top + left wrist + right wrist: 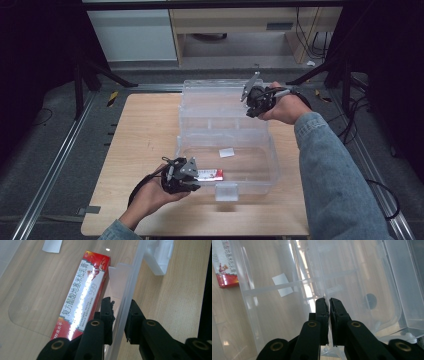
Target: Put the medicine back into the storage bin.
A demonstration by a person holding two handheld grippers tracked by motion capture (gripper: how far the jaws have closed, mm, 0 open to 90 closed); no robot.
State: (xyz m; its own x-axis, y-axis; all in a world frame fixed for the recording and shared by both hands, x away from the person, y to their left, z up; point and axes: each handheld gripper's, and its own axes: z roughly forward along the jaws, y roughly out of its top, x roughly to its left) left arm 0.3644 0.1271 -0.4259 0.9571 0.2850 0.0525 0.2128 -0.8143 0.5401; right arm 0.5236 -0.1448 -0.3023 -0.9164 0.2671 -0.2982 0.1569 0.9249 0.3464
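A clear plastic box [274, 155] stands on the wooden table with its lid [220, 100] raised at the back. Inside, against the front wall, lies a red and white carton [210, 174] [80, 297] [227, 267] with printed characters. My left gripper [194, 181] [121, 312] sits at the box's front left, its jaws closed on the front wall [132, 277], one jaw inside beside the carton. My right gripper [250, 102] [329, 305] is up at the lid's top right edge, shut on the thin clear lid [367, 277].
A white label [226, 152] [52, 245] [282, 284] is stuck on the box floor. The box's latch [226, 191] [160, 257] juts from the front wall. Bare table [145, 140] lies left of the box; metal rails and dark stands flank the table.
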